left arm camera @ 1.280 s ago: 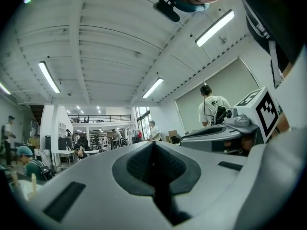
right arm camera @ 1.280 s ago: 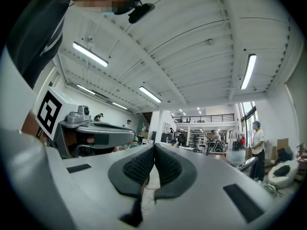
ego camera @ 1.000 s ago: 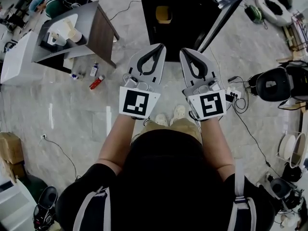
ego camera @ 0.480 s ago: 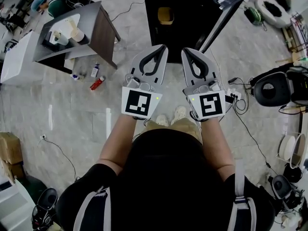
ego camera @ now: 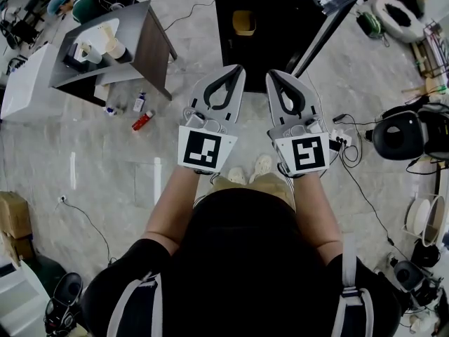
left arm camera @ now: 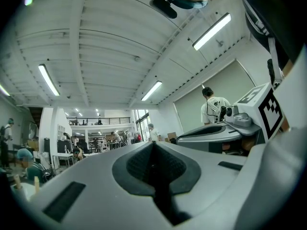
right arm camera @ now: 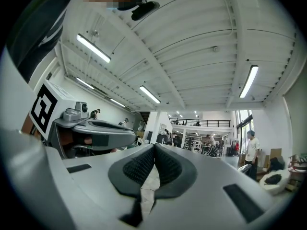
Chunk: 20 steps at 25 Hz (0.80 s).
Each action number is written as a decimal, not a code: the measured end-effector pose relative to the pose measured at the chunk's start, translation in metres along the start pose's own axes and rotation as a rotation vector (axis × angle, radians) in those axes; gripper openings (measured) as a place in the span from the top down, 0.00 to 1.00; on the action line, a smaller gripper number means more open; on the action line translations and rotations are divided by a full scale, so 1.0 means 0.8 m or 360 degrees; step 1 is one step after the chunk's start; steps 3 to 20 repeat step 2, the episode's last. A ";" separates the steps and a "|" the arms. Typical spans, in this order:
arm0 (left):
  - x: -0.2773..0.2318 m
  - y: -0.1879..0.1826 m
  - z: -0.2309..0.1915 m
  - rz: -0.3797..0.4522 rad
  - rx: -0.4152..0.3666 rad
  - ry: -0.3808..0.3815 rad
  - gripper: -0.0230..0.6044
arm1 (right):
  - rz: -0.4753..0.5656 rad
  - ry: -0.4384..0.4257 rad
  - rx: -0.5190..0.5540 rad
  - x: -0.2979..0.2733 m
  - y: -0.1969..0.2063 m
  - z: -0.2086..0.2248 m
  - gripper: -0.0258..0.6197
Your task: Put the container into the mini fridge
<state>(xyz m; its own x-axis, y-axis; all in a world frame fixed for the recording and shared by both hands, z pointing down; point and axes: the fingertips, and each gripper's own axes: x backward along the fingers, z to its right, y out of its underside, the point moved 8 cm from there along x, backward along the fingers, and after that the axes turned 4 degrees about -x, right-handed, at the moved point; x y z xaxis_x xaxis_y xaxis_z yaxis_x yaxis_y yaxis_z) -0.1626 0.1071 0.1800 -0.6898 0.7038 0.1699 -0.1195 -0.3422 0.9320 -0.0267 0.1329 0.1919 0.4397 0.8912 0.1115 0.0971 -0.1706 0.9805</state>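
Note:
A black mini fridge [ego camera: 270, 20] stands on the floor ahead of me, its door [ego camera: 324, 25] swung open to the right. A yellowish container [ego camera: 243, 22] shows inside its dark opening. My left gripper [ego camera: 238, 69] and right gripper [ego camera: 272, 74] are held side by side in front of the fridge, tips toward it. Both are shut with nothing between the jaws. In the left gripper view the left gripper [left arm camera: 152, 144] points up at the ceiling with its pads pressed together. The right gripper [right arm camera: 153, 147] does the same in its own view.
A grey side table [ego camera: 112, 48] with cups on it stands at the left, with a red bottle [ego camera: 142, 121] and small items on the floor beside it. Cables and a power strip [ego camera: 342, 136] lie at the right, near a black chair [ego camera: 403, 128]. Other people stand in the hall.
Both grippers have stayed shut and drifted very slightly to the right. The fridge and the side table have barely shifted in the head view.

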 end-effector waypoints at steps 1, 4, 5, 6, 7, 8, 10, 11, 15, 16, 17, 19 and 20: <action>0.001 0.000 0.000 0.0003 0.0001 -0.0001 0.93 | 0.0026 0.0003 -0.0016 -0.001 -0.003 -0.002 0.90; 0.001 -0.001 0.000 0.0007 0.0001 -0.0002 0.93 | 0.0055 0.0008 -0.0034 -0.002 -0.005 -0.003 0.90; 0.001 -0.001 0.000 0.0007 0.0001 -0.0002 0.93 | 0.0055 0.0008 -0.0034 -0.002 -0.005 -0.003 0.90; 0.001 -0.001 0.000 0.0007 0.0001 -0.0002 0.93 | 0.0055 0.0008 -0.0034 -0.002 -0.005 -0.003 0.90; 0.001 -0.001 0.000 0.0007 0.0001 -0.0002 0.93 | 0.0055 0.0008 -0.0034 -0.002 -0.005 -0.003 0.90; 0.001 -0.001 0.000 0.0007 0.0001 -0.0002 0.93 | 0.0055 0.0008 -0.0034 -0.002 -0.005 -0.003 0.90; 0.001 -0.001 0.000 0.0007 0.0001 -0.0002 0.93 | 0.0055 0.0008 -0.0034 -0.002 -0.005 -0.003 0.90; 0.001 -0.001 0.000 0.0007 0.0001 -0.0002 0.93 | 0.0055 0.0008 -0.0034 -0.002 -0.005 -0.003 0.90; 0.001 -0.001 0.000 0.0007 0.0001 -0.0002 0.93 | 0.0055 0.0008 -0.0034 -0.002 -0.005 -0.003 0.90; 0.001 -0.001 0.000 0.0007 0.0001 -0.0002 0.93 | 0.0055 0.0008 -0.0034 -0.002 -0.005 -0.003 0.90; 0.001 -0.001 0.000 0.0007 0.0001 -0.0002 0.93 | 0.0055 0.0008 -0.0034 -0.002 -0.005 -0.003 0.90; 0.001 -0.001 0.000 0.0007 0.0001 -0.0002 0.93 | 0.0055 0.0008 -0.0034 -0.002 -0.005 -0.003 0.90; 0.001 -0.001 0.000 0.0007 0.0001 -0.0002 0.93 | 0.0055 0.0008 -0.0034 -0.002 -0.005 -0.003 0.90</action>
